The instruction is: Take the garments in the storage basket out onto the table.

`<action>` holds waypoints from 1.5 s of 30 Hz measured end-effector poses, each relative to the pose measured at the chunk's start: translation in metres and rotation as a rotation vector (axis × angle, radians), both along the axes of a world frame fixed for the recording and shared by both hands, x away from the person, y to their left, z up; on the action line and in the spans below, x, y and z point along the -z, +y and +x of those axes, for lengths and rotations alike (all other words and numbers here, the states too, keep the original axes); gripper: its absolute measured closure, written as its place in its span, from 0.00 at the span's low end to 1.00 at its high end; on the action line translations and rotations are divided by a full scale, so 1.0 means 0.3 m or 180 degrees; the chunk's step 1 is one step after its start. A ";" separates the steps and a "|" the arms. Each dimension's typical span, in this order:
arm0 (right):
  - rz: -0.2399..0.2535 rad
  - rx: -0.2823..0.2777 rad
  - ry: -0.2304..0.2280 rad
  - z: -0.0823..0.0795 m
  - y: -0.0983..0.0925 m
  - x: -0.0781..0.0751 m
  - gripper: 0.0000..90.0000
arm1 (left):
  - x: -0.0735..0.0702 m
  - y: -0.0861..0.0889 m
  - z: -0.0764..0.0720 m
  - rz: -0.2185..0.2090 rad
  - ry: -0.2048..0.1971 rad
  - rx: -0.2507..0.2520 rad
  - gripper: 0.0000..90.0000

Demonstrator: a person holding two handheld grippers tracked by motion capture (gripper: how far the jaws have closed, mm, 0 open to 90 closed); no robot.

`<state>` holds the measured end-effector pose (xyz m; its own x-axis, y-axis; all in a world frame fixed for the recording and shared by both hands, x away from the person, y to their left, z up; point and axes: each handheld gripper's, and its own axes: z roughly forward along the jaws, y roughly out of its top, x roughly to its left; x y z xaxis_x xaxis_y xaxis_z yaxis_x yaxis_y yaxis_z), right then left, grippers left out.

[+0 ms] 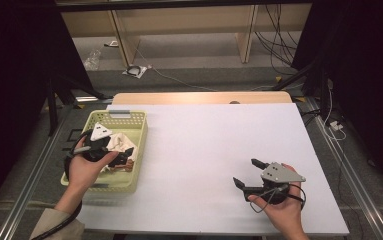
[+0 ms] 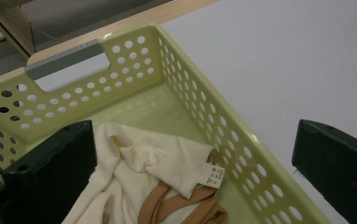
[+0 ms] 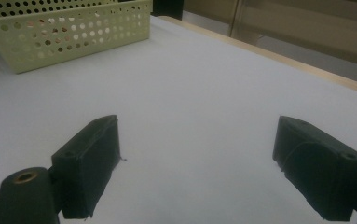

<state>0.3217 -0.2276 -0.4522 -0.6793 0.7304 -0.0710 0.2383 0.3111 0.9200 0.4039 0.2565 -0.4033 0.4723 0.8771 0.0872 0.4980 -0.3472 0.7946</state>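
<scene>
While both hands hold their tools over the table [image 1: 204, 145], the scene reads so:
Left gripper [image 1: 110, 156]: jaws spread wide, holding nothing, hovering over the basket [image 1: 139, 150].
Cloth [image 2: 153, 172]: cream with tan straps, crumpled inside the basket, just below and between the left gripper's jaws, nearer one of them; contact cannot be told.
Label [image 2: 215, 176]: small white tag on the cloth's edge.
Right gripper [image 1: 246, 175]: jaws wide apart, empty, above bare white tabletop, well apart from the basket.

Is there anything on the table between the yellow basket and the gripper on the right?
No. In the high view, the white table lies bare between the basket and the right gripper.
</scene>
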 end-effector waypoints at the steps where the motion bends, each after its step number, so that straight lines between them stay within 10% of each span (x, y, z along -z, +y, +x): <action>1: 0.0001 -0.0001 0.0003 0.000 0.000 0.000 0.18 | 0.000 0.000 0.000 0.0000 0.0000 0.0000 0.00; 45: -0.0002 0.0003 0.0024 0.003 -0.002 0.004 0.18 | 0.105 0.048 0.241 0.0256 0.0517 -0.0442 0.00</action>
<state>0.3226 -0.2281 -0.4532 -0.6791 0.7311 -0.0664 0.2455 0.3113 0.9181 0.4763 0.2708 -0.4348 0.3610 0.9280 0.0922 0.6645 -0.3254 0.6727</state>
